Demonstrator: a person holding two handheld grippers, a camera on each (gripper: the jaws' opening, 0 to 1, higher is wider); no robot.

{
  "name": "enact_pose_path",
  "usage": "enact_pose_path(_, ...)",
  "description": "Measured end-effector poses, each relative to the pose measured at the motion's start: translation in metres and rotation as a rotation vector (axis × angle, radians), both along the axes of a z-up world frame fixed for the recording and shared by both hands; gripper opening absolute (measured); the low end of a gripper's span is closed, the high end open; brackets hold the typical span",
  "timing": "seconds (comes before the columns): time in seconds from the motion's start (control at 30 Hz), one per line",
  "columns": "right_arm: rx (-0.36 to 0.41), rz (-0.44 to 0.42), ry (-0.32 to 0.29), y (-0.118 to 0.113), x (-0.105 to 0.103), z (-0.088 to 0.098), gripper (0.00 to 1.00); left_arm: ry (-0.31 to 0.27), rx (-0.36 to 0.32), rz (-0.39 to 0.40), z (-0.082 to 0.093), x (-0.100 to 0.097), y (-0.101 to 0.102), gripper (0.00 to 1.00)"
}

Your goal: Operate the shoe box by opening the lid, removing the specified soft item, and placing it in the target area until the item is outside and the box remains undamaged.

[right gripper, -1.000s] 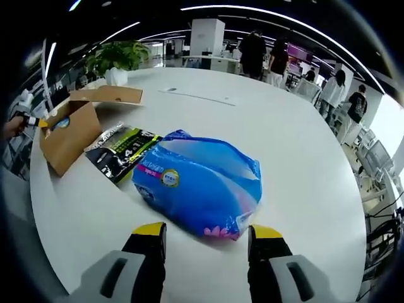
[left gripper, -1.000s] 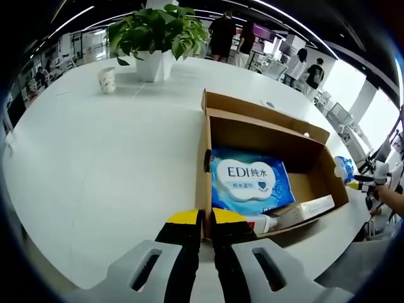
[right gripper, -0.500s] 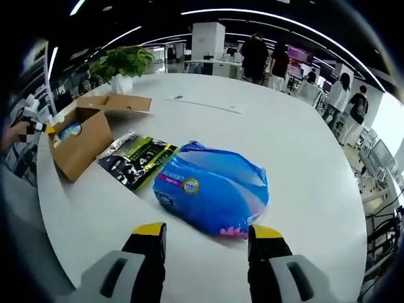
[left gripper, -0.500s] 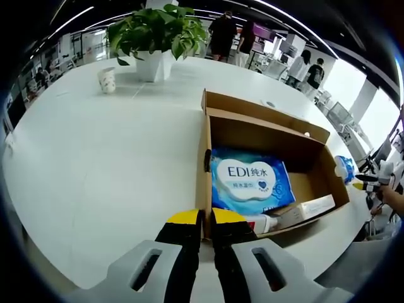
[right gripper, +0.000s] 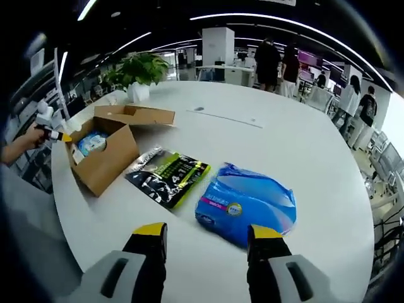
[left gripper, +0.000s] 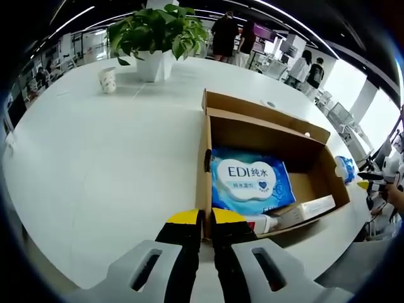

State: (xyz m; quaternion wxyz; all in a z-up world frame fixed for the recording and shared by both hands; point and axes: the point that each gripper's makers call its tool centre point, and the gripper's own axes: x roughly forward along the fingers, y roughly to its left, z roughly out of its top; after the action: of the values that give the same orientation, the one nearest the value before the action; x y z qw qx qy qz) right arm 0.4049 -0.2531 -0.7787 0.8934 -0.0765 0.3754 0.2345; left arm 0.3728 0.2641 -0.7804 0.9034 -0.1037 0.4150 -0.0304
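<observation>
Bench point(right gripper: 303, 145): potted plant point(left gripper: 158, 31), cup point(left gripper: 107, 79), black-green pouch point(right gripper: 168, 177). Shoe box point(left gripper: 265, 170) open; blue soft pack point(right gripper: 247, 206) outside. Left jaws closed on box wall, right jaws apart, empty.

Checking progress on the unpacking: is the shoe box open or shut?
Open. The shoe box has its lid flap folded back on the table, and a blue wipes pack shows inside.

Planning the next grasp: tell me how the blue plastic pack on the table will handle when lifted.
The blue plastic pack looks puffy and creased, so probably soft and floppy. Its glossy film may slip in the gripper. It lies flat on the white table, so is unlikely to roll.
</observation>
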Motion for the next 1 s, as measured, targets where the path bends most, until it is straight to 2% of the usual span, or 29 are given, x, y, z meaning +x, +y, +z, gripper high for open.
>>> enact_pose_path(0.2,0.079,0.006,0.032,0.025,-0.003,0.01,0.48,-0.003,-0.004,0.003,0.0,0.001,0.0,0.03)
enact_pose_path(0.37,0.109,0.011,0.044,0.04,-0.003,0.015,0.48,-0.002,-0.016,0.011,0.0,0.001,0.001,0.03)
enact_pose_path(0.6,0.123,0.038,0.042,0.063,-0.001,0.024,0.47,-0.007,-0.025,0.016,-0.001,0.001,0.001,0.03)
enact_pose_path(1.0,0.16,0.139,0.036,0.126,0.003,0.031,0.46,-0.015,-0.028,0.018,0.0,0.001,-0.001,0.04)
